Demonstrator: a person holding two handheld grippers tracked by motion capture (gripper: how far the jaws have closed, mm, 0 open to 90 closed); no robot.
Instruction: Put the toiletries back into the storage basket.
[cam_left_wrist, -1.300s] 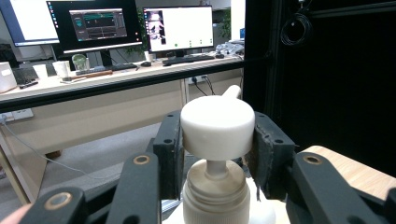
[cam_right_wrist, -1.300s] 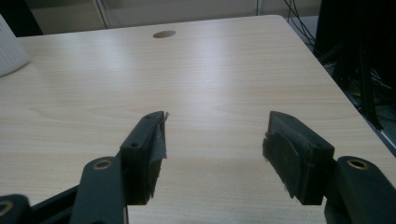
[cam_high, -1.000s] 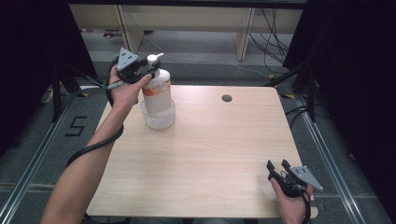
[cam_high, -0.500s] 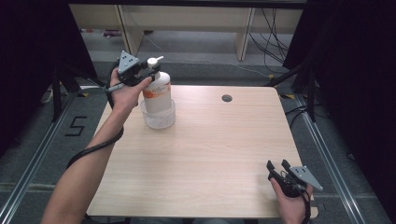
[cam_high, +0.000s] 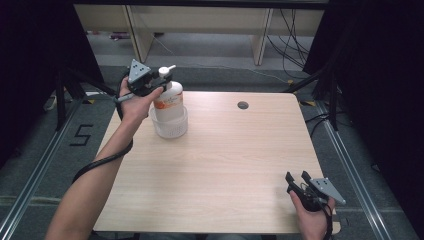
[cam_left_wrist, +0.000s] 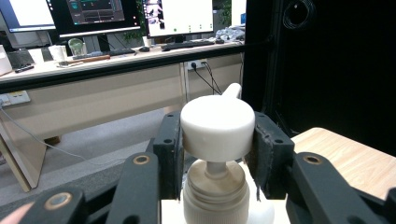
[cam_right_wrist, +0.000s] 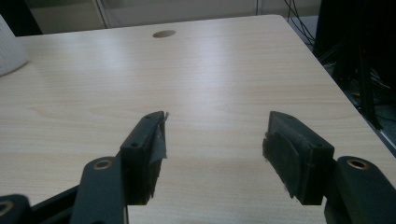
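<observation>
Left claw, clamped on pump head of bottle, shifted slightly toward 6 o'clock; pump head slightly lower, nozzle turned a little.

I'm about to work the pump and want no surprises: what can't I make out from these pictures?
- Pump bottle: label print too small in the high view; its body is cut off by the bottom edge in the left gripper view.
- Clear tub around the bottle's base: its contents are hidden by the bottle.
- Pump head: the left gripper covers its sides; its spout points away.
</observation>
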